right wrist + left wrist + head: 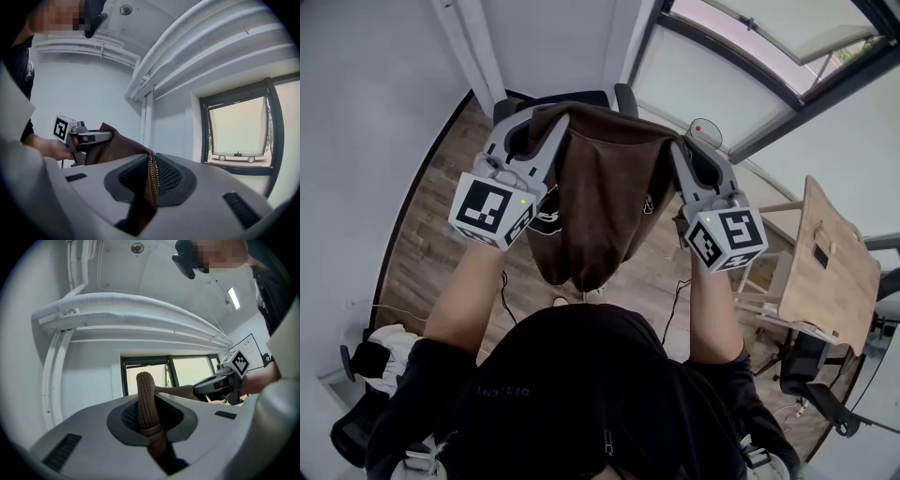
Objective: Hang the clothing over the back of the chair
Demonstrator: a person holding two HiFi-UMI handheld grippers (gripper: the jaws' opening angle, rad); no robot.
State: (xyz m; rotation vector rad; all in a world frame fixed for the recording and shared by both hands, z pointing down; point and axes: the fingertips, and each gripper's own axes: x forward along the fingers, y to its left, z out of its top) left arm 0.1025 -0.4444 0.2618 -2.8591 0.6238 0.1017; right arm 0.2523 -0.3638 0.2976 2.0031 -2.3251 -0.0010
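Both sets of jaws are narrow and biting cloth! My left gripper [542, 122] pinches the ribbed hem [145, 399] of the brown clothing [600, 206], and my right gripper [680, 155] pinches its zipper edge [152, 176]. The garment hangs spread between them at centre frame, with the dark chair [581, 97] just beyond at top centre.

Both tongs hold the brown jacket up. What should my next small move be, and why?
Probably carry the jacket forward over the chair, both grips kept. The left tongs pinch its ribbed edge, the right tongs its zipper edge, it hangs spread between them, and the chair sits just beyond it.
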